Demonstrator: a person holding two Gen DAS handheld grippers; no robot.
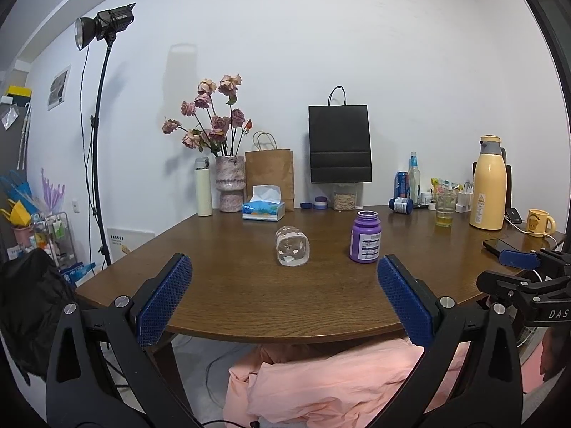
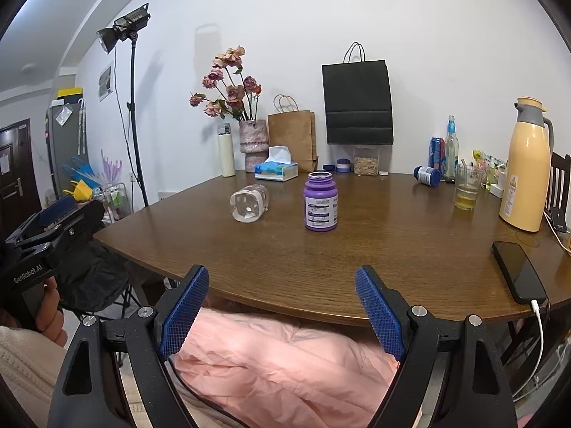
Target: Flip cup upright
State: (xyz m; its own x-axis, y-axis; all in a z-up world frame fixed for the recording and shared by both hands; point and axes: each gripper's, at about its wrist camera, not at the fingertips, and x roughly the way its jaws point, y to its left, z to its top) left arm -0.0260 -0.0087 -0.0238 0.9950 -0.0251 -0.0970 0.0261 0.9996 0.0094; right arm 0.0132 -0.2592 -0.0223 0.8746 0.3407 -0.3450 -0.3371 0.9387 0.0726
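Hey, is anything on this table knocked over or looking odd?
Yes. The clear cup lies on its side mid-table, left of the upright purple bottle. Farther back, a small blue-capped bottle is also tipped over. Nothing looks spilled.

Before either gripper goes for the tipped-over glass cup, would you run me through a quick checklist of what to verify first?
1. Cup needs flipping: ok, it lies on its side on the table, thick base toward the cameras.
2. Left gripper open and empty: ok, jaws spread wide.
3. Right gripper open and empty: ok, jaws spread wide.
4. Path to the cup: ok, bare tabletop lies between both grippers and the cup.
5. Clearance from the purple bottle: ok, it stands upright to the cup's right, apart from it.
6. Cup empty: cannot tell, the glass is clear and glare hides its inside.
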